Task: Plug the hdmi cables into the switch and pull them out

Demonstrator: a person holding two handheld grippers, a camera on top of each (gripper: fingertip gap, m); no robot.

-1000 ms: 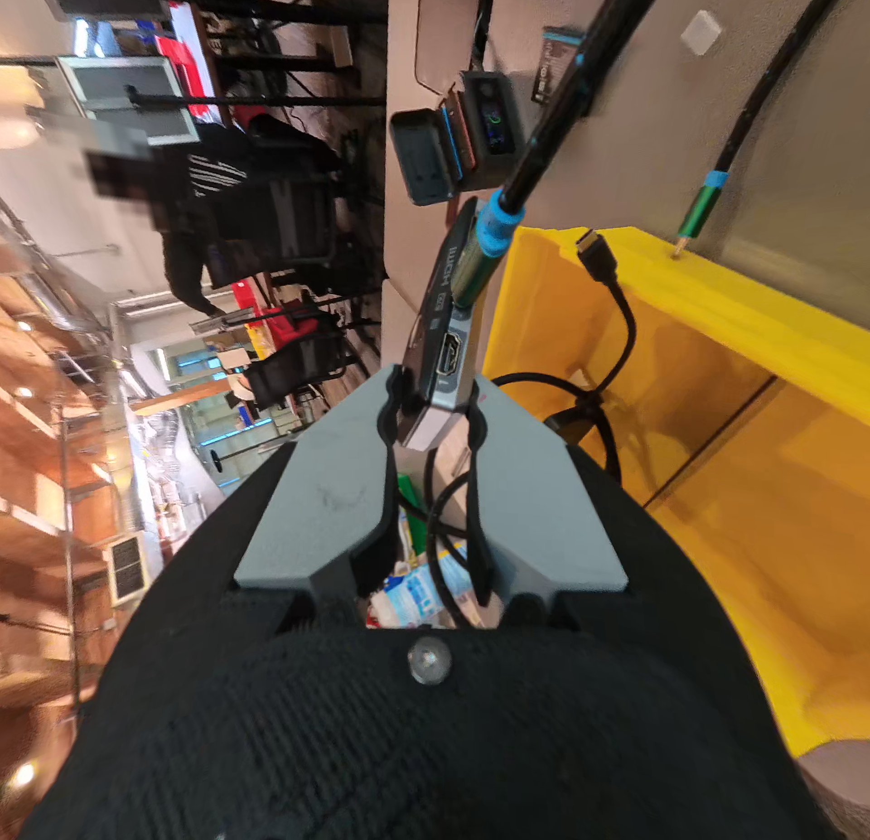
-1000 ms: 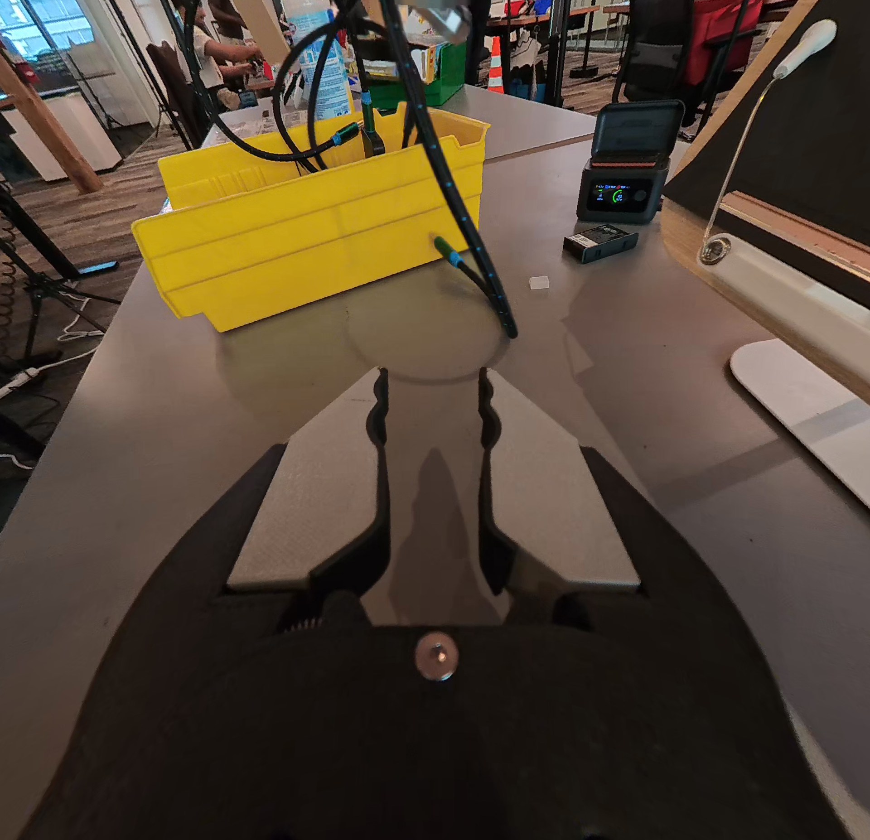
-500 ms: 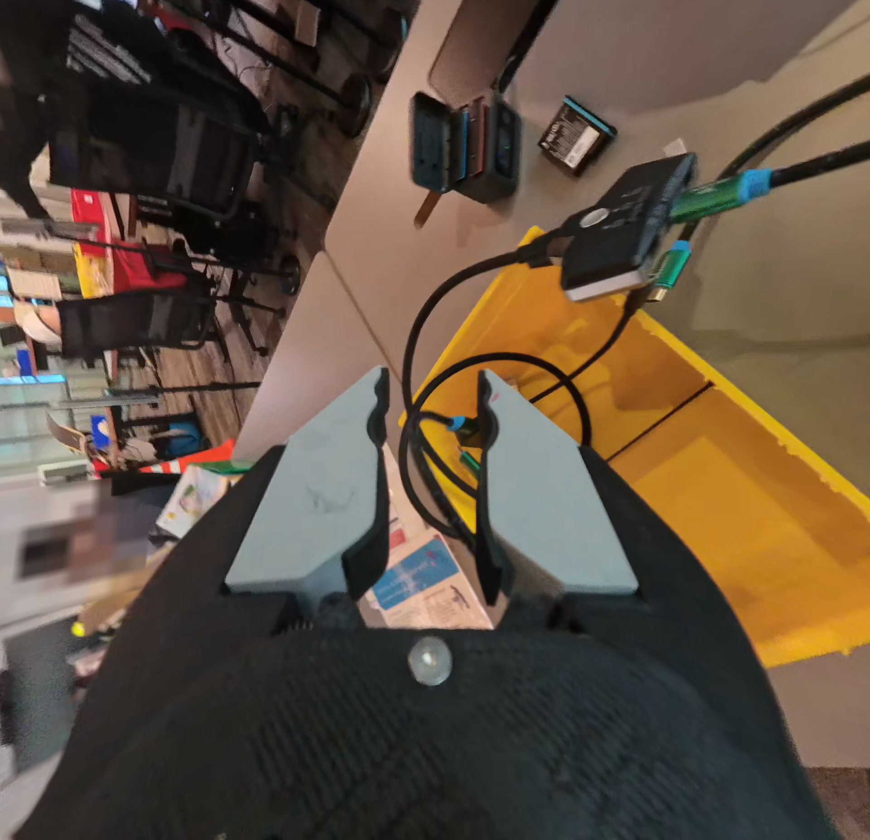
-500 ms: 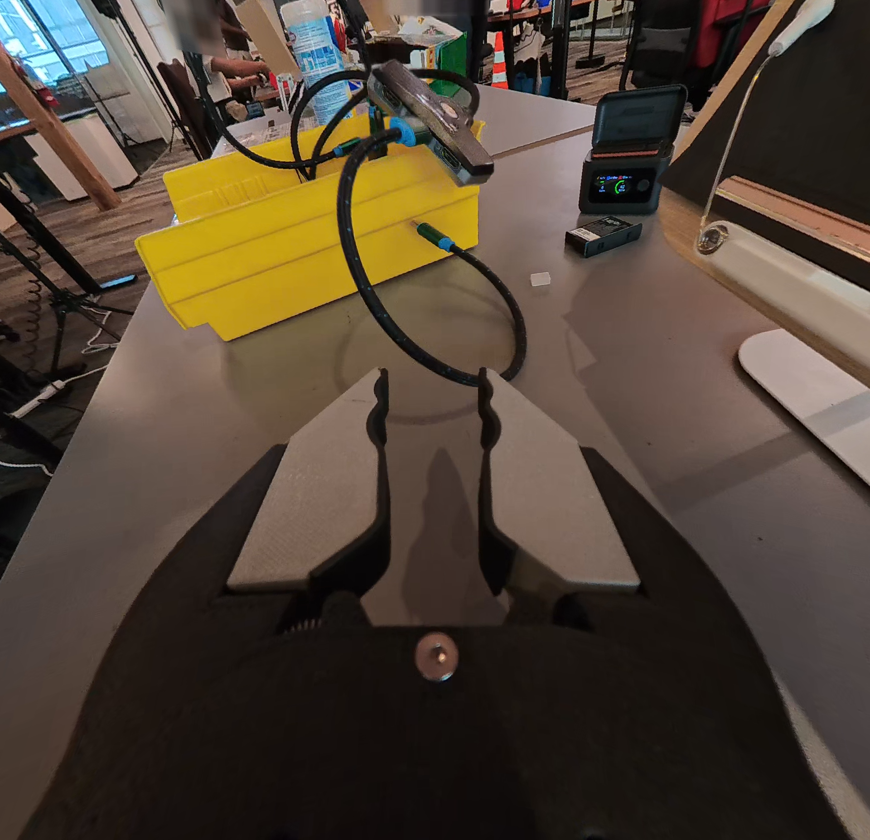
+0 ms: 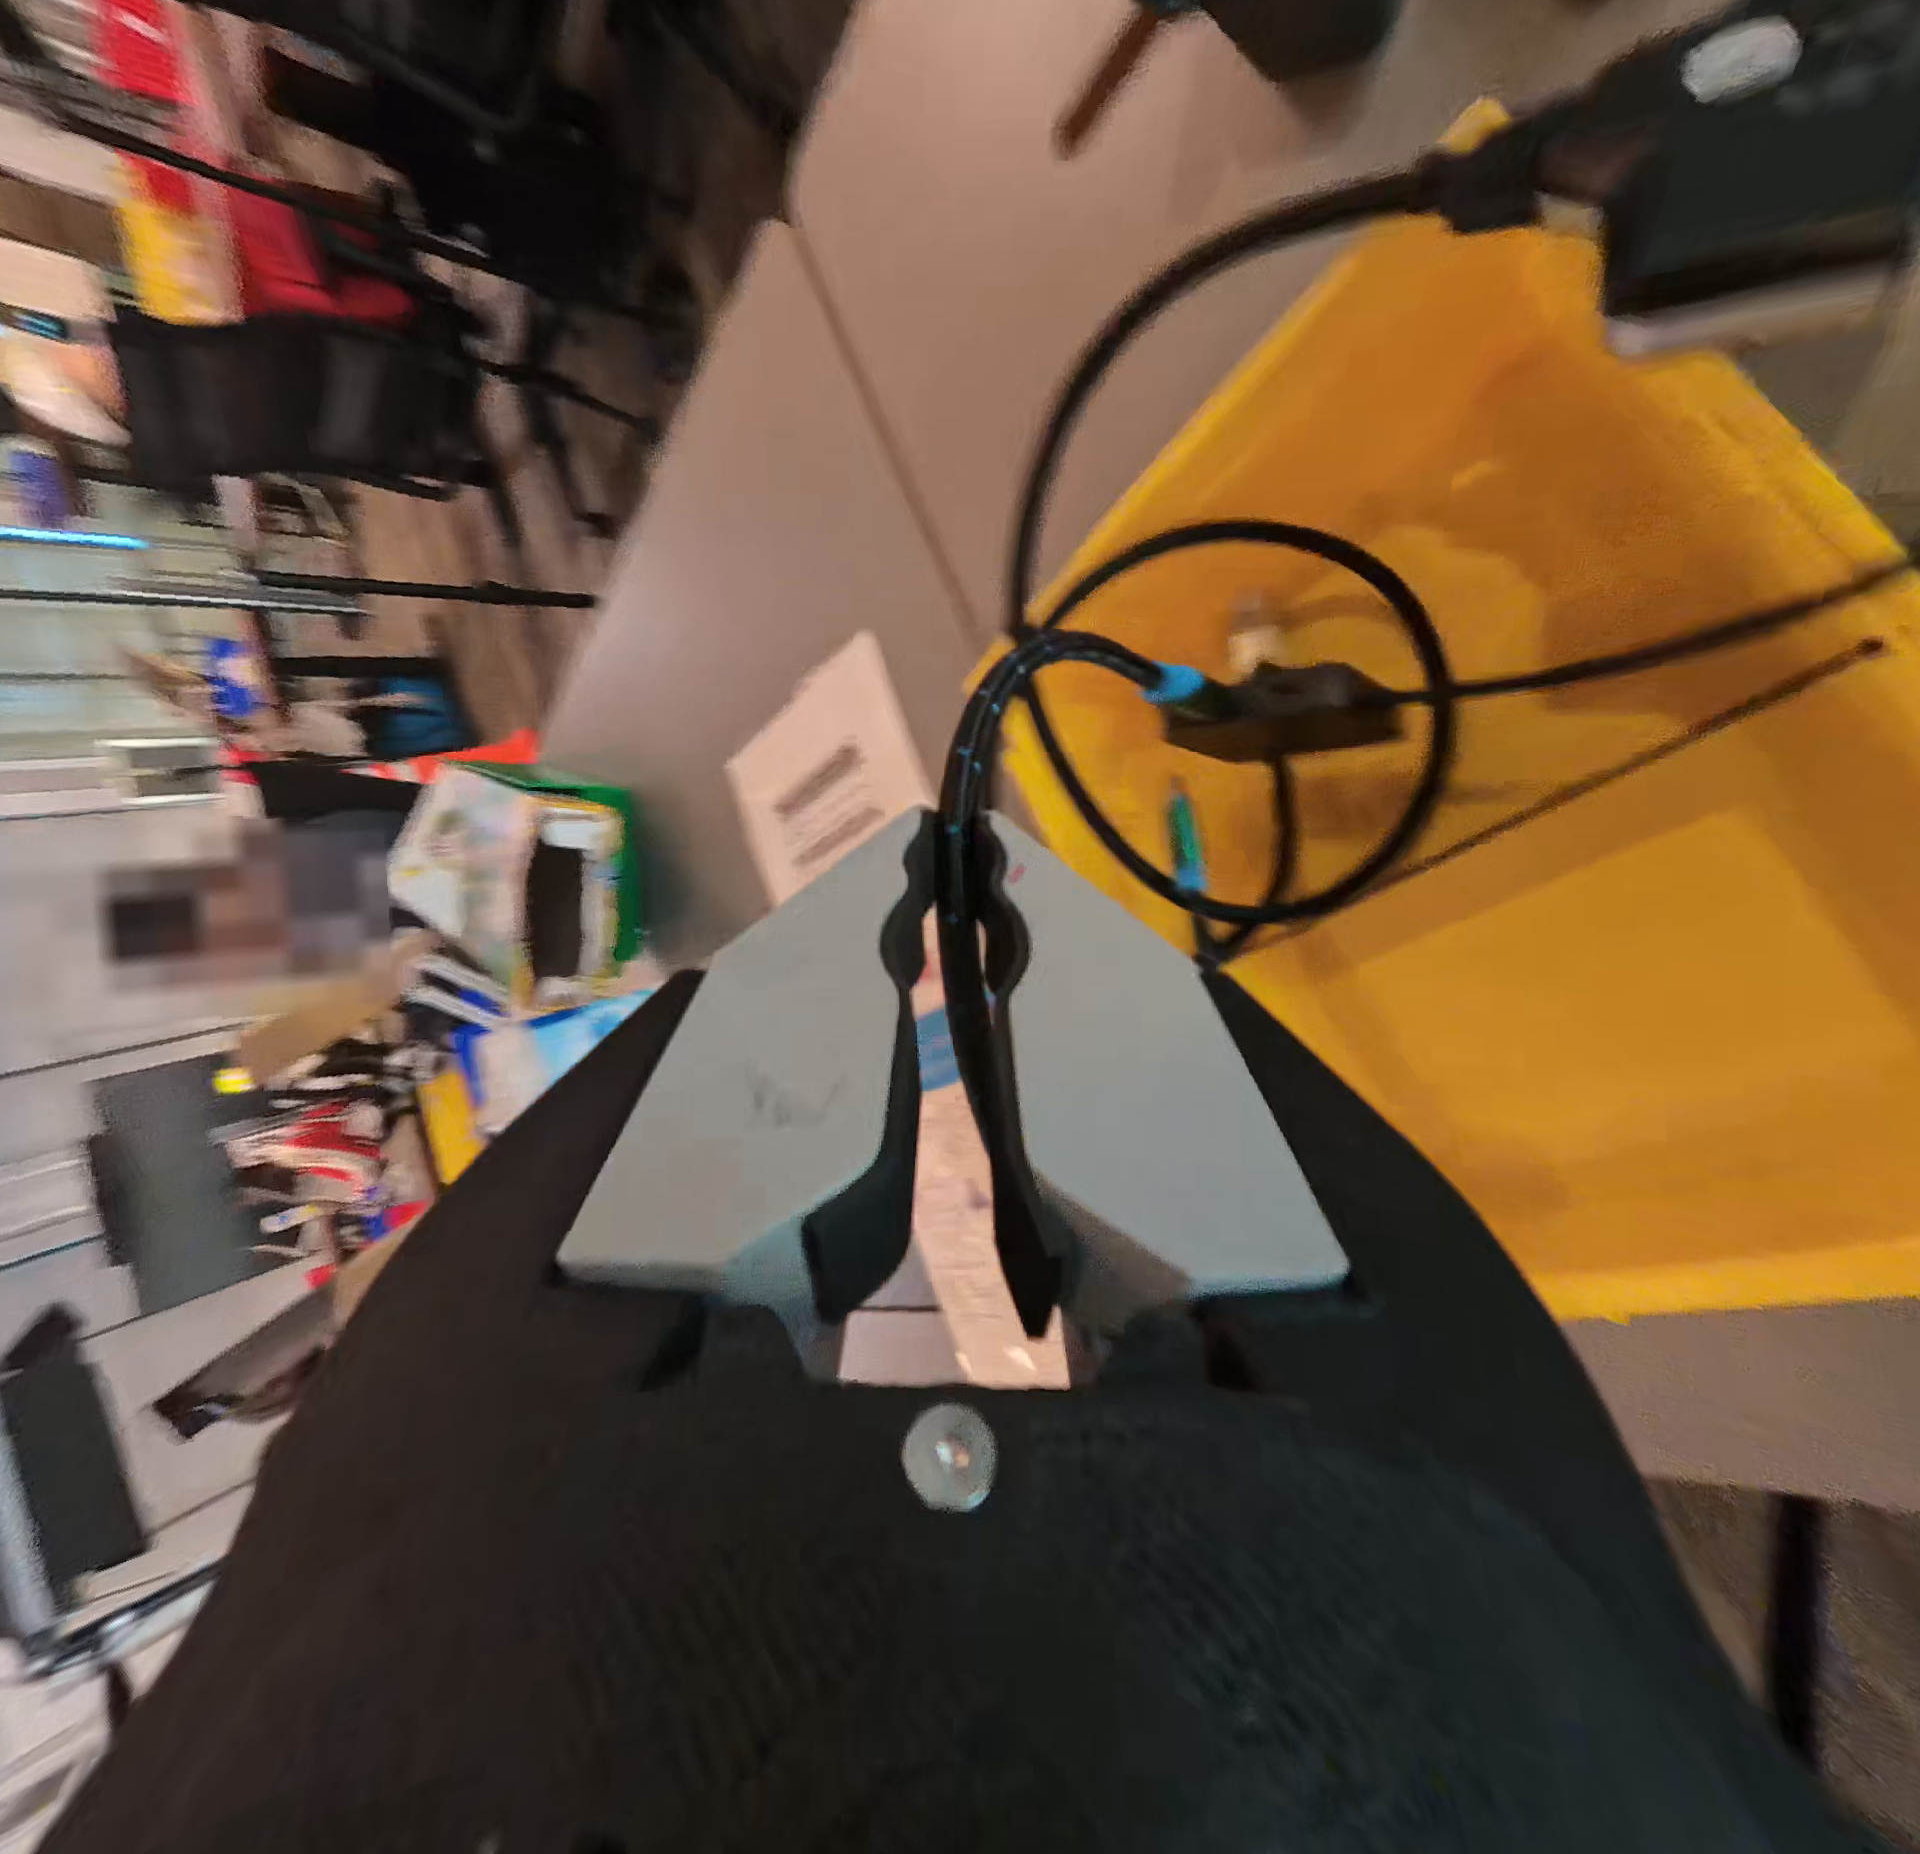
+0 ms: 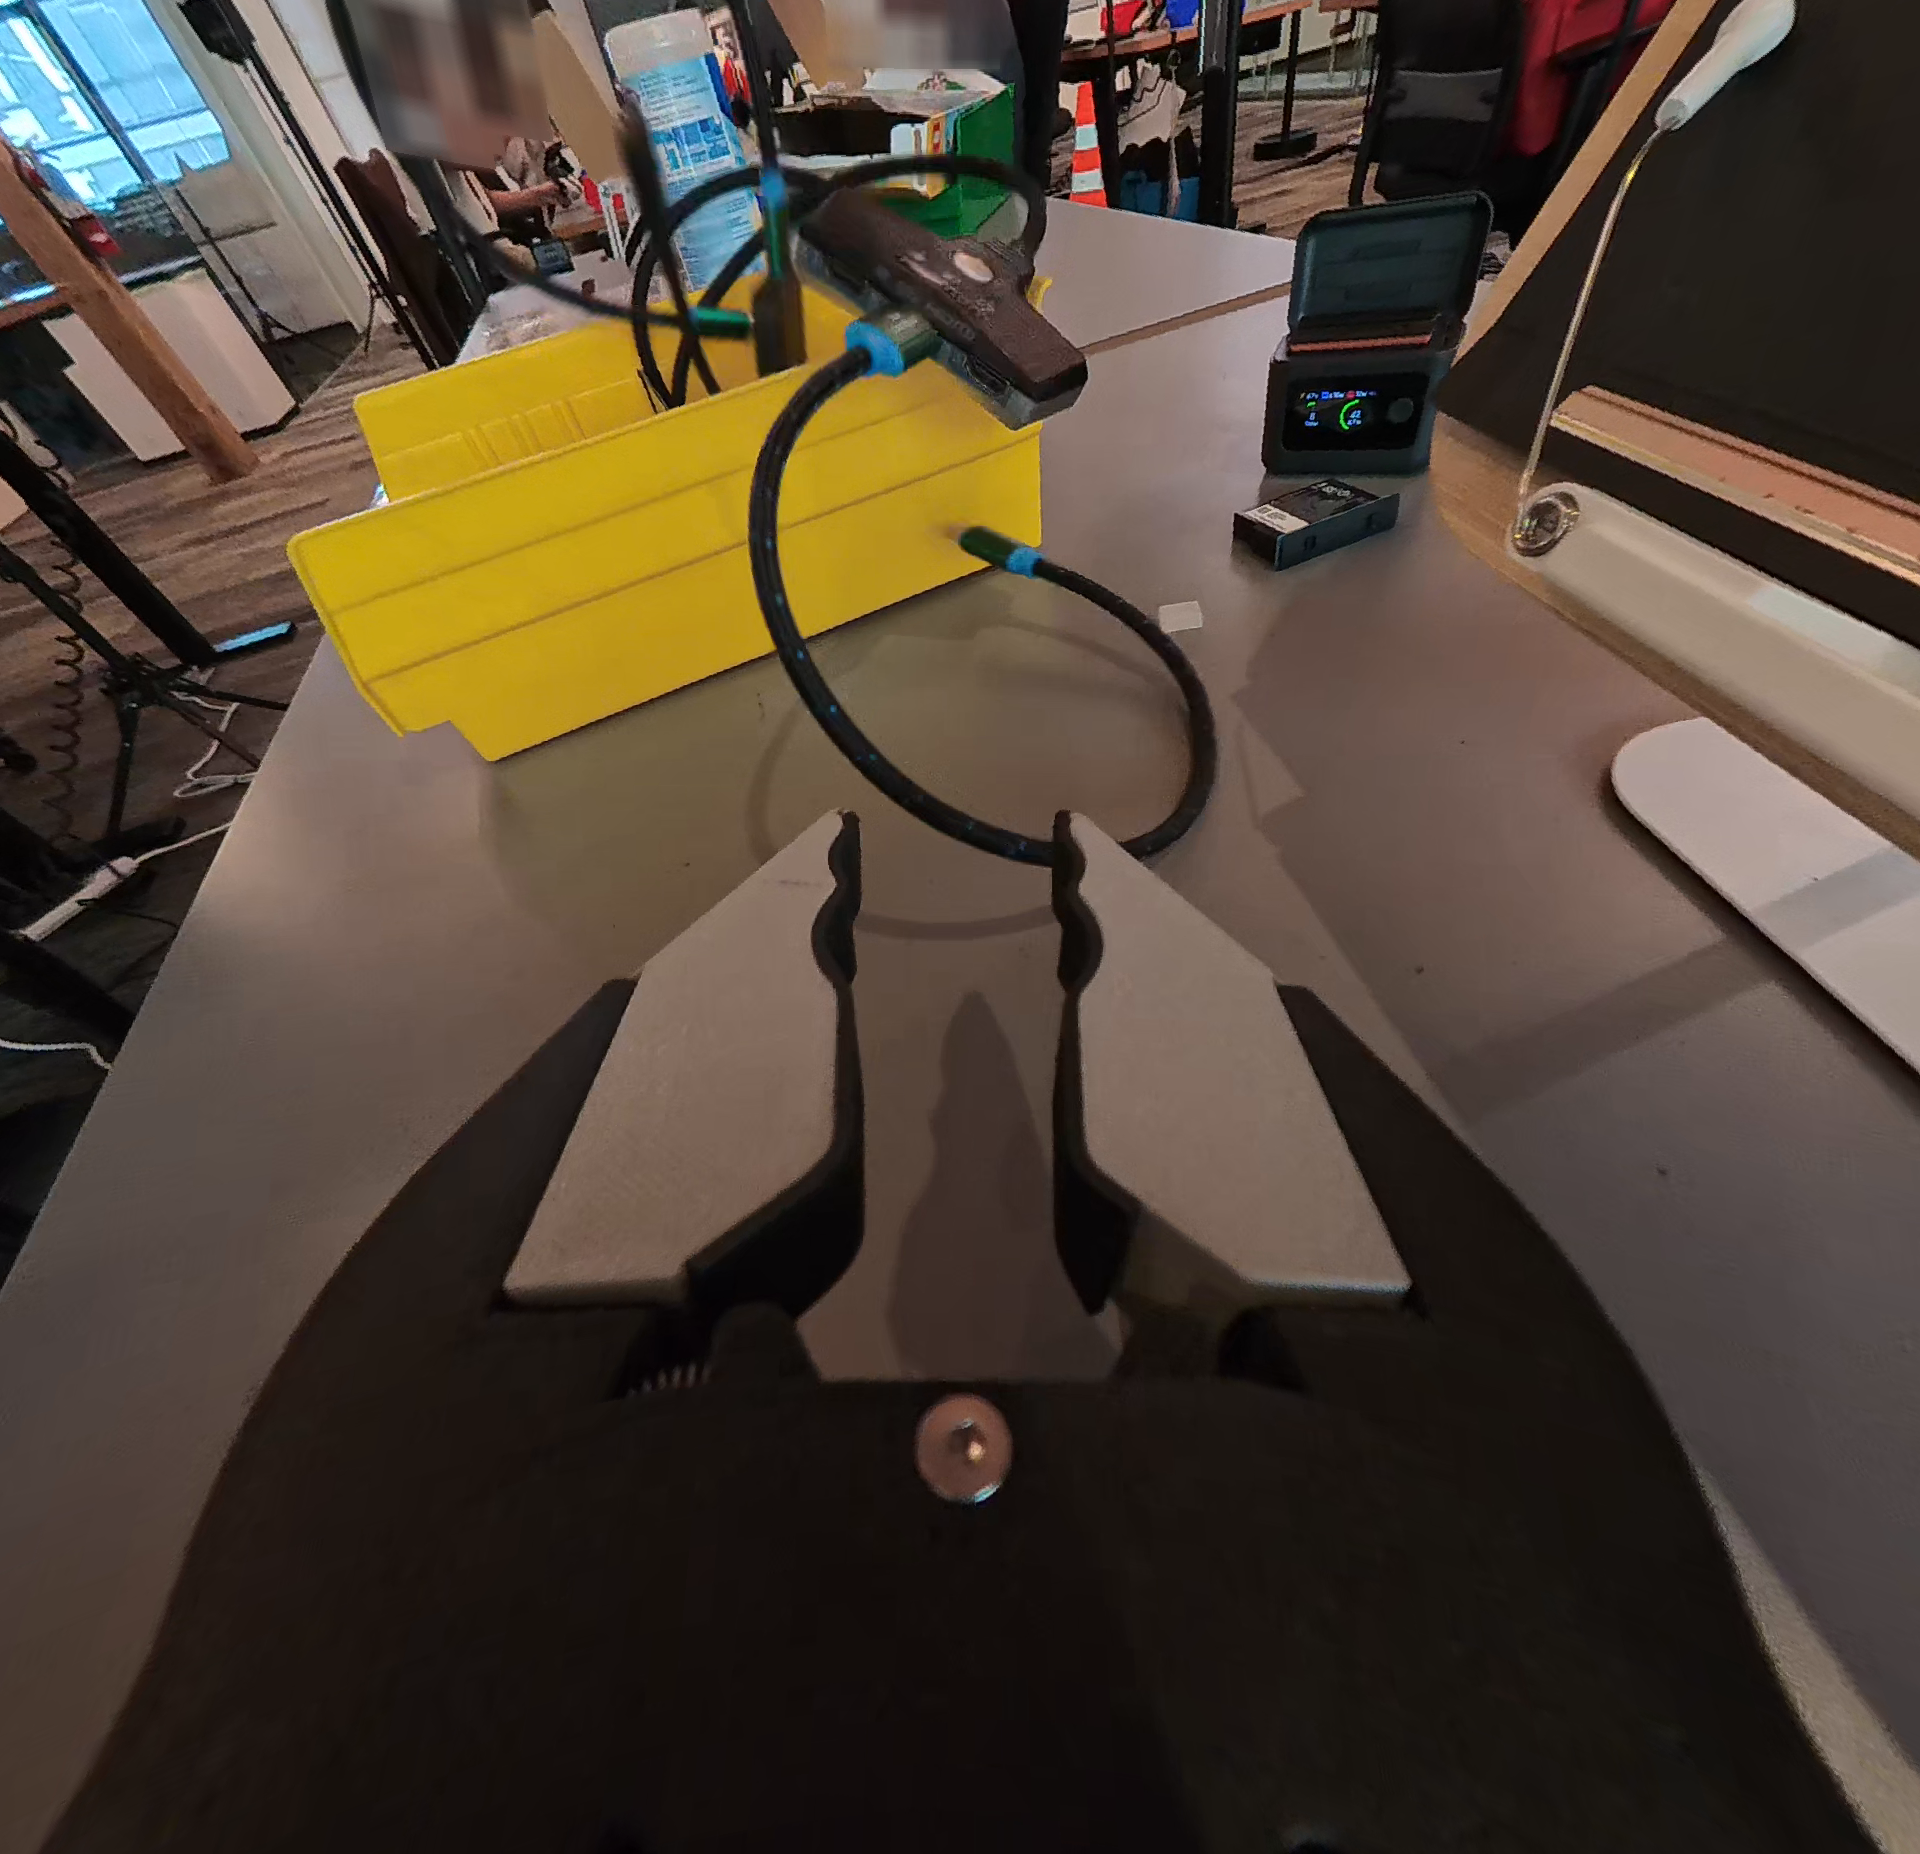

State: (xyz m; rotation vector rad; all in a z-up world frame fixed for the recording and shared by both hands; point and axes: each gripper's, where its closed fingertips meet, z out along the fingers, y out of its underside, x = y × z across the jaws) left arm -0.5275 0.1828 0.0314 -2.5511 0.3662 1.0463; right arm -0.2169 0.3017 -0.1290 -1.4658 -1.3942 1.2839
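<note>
While its grey fingers pinch a black braided cable (image 5: pixel 961 931) at their tips, the left gripper (image 5: pixel 956 859) hangs beside the yellow plastic bin (image 5: pixel 1558 973), which fills the view from 1 to 4 o'clock. A looped thin black cord (image 5: pixel 1236 724) lies inside the bin. The right gripper (image 6: pixel 951 848) hovers over the grey tabletop (image 6: pixel 1455 869), its jaws parted and empty. At 12 o'clock from it, the black box-shaped HDMI switch (image 6: pixel 956 298) sits above the bin's rim, with a green-and-blue plug (image 6: pixel 883 339) seated in it. A second such plug (image 6: pixel 997 552) hangs free against the bin's front wall.
</note>
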